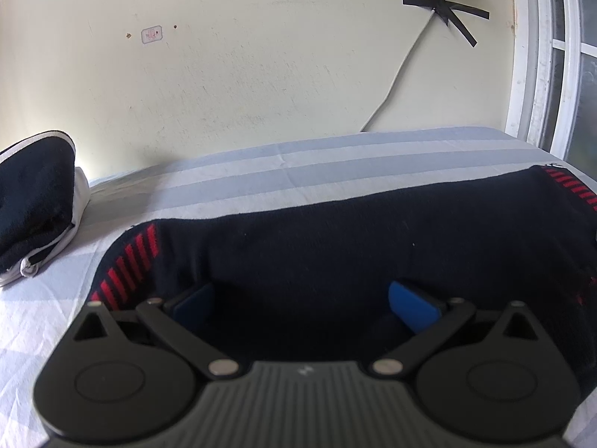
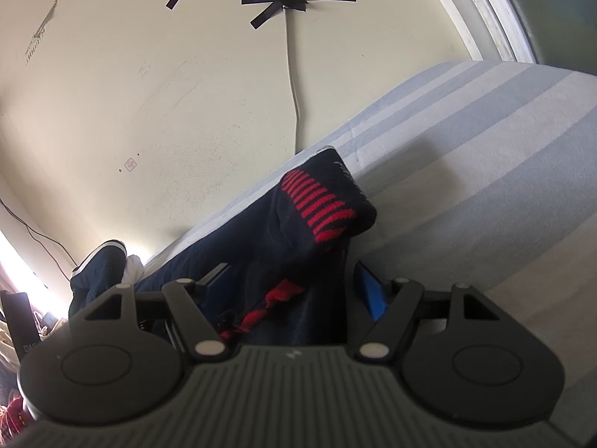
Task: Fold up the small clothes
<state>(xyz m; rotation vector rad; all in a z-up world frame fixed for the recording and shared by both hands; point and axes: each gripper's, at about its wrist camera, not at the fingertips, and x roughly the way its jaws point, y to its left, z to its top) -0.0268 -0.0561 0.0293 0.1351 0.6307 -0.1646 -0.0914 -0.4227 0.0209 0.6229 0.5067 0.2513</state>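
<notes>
Dark navy sock (image 1: pixel 335 246) with red-striped ends lies stretched across the striped bed sheet (image 1: pixel 335 156), near the wall. Left gripper (image 1: pixel 302 306) sits low over the sock's middle, jaws spread wide, blue pads either side of the fabric, nothing pinched. Right gripper (image 2: pixel 287 291) is at the sock's right end, jaws also apart, with cloth bunched between them; the red-striped cuff (image 2: pixel 321 205) stands lifted and curled just beyond it. Can't tell if any cloth is actually pinched there, looks loose. A folded dark pile (image 1: pixel 33 201) sits left of the sock, well apart. Judgement: mid-fold on this sock, ends being lined up. Next move likely needs both grippers closing on the fabric, then carrying one end over the other.
</notes>
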